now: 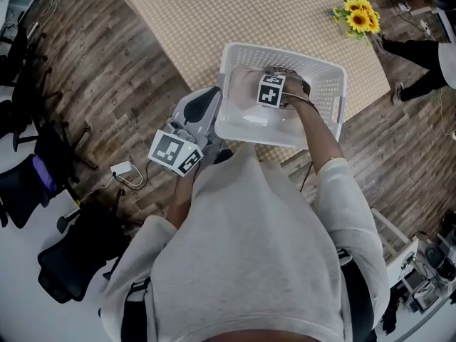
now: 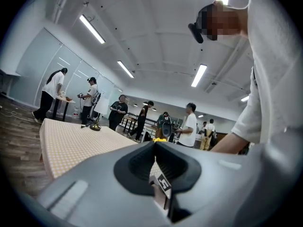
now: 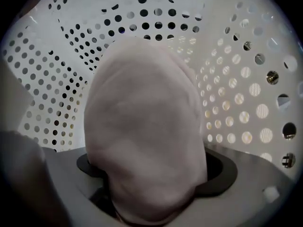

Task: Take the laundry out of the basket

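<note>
My right hand-held gripper point(image 3: 147, 195) pinches a bunched pale pink cloth point(image 3: 142, 122) inside the white perforated basket point(image 3: 236, 74). The cloth's long axis runs straight out along the jaws, its rounded end toward the basket wall. My left hand-held gripper point(image 2: 155, 171), pressed together on nothing, sits beside the basket, which stands on the checked tabletop point(image 1: 206, 13) above a wood-plank floor point(image 1: 107, 70).

no words, brands or numbers can be read; the only signs are black-and-white square markers, on the cube point(image 1: 271, 91) of the right gripper point(image 1: 265, 84) inside the basket point(image 1: 324, 84) and on the cube point(image 1: 176, 152) of the left gripper point(image 1: 211, 95) just left of the basket
</note>
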A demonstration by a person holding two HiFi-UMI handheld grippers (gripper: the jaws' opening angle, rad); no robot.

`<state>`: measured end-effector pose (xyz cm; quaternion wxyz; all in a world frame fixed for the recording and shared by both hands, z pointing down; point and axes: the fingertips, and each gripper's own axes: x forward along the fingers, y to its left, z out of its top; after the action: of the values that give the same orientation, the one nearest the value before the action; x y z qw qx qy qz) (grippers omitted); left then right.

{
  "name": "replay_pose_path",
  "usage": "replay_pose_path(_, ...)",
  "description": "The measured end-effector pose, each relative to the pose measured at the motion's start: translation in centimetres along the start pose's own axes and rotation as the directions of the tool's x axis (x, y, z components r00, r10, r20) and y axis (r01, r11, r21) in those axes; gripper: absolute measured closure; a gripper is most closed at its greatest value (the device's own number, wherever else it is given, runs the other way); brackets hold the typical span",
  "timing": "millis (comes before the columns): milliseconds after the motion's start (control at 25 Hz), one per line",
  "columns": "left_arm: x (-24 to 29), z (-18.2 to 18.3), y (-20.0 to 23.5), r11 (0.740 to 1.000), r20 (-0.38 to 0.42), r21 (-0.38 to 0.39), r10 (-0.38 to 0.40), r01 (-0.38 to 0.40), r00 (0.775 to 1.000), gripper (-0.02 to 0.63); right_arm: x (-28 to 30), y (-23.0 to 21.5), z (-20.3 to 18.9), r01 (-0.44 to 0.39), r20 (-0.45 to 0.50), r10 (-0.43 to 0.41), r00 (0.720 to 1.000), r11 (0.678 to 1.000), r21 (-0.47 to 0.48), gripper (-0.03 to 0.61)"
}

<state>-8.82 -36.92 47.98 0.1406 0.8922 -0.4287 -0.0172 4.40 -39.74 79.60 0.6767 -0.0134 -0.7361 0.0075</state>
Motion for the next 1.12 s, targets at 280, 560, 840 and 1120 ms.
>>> replay_pose_path(280, 0.8, 0.0, -0.8, 1.0, 0.007, 0.002, -0.017, 0.017, 1.0, 0.606, -0.8, 1.3, 0.3, 0.052, 0.022, -0.053, 0.998, 0.999, 0.013, 0.298)
replay_pose_path(560, 0.9, 0.3, -2.1, 0.999, 0.018, 0.014, -0.035, 0.035, 0.999, 0.606, -1.0, 1.8, 0.0, 0.157, 0.061, -0.16, 0.985, 0.986, 0.062, 0.324)
replay_pose_path(840, -0.7, 0.9, -2.5, 0.999, 0.038, 0.032, -0.026, 0.025, 0.999, 0.606, -3.5, 2.6, 0.7, 0.235, 0.122, -0.247, 0.961, 0.967, 0.103, 0.325)
replay_pose_path(1120, -0.9, 1.3, -4.3, 0.996, 0.058, 0.053, -0.074, 0.071, 0.996, 0.606, -13.2, 0.3, 0.9, 0.52, 0.154, -0.528, 0.835, 0.849, 0.095, 0.324)
